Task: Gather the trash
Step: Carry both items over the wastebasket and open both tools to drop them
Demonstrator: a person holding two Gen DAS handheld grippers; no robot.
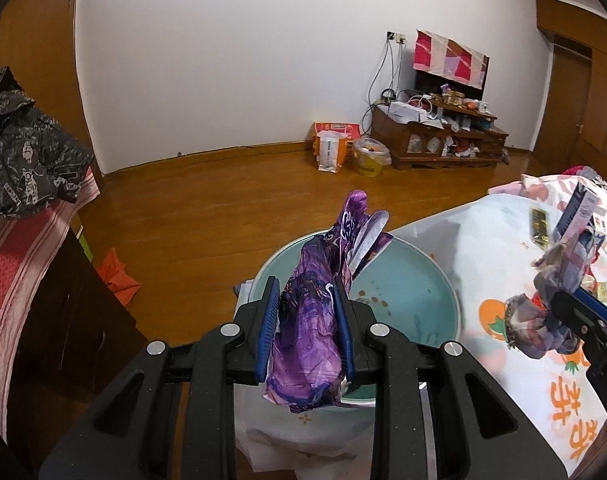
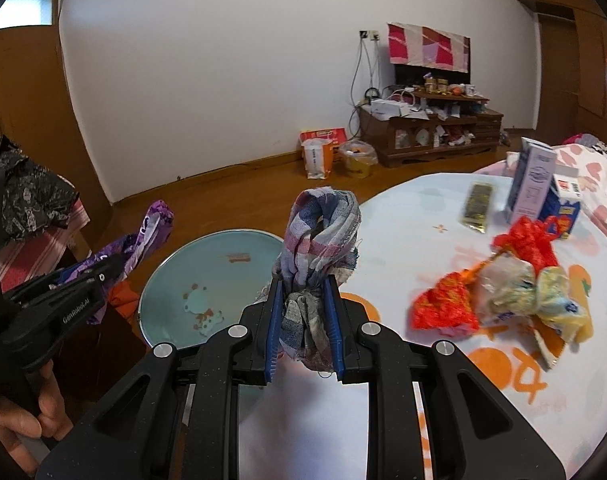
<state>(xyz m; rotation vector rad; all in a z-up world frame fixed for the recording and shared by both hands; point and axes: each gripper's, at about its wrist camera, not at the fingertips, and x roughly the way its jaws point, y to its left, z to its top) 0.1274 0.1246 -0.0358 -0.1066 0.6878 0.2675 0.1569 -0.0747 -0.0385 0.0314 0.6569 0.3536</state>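
My left gripper (image 1: 308, 288) is shut on a crumpled purple wrapper (image 1: 315, 332) and holds it above a light blue basin (image 1: 415, 280). My right gripper (image 2: 304, 280) is shut on a bunched plaid rag (image 2: 323, 236) at the table's left edge, beside the basin (image 2: 207, 272). On the table (image 2: 423, 220) lie a red plastic bag (image 2: 443, 308), a yellowish crumpled bag (image 2: 535, 292), a small dark packet (image 2: 477, 202) and two cartons (image 2: 533, 184). The left gripper and its wrapper also show in the right wrist view (image 2: 115, 268).
The table carries a white cloth with orange prints (image 1: 515, 360). A dark cabinet with a striped cloth and a black jacket (image 1: 23, 152) stands at the left. An orange rag (image 1: 117, 276) lies on the wood floor. Bags and a yellow bucket (image 1: 369, 158) sit by the far TV stand (image 1: 439, 136).
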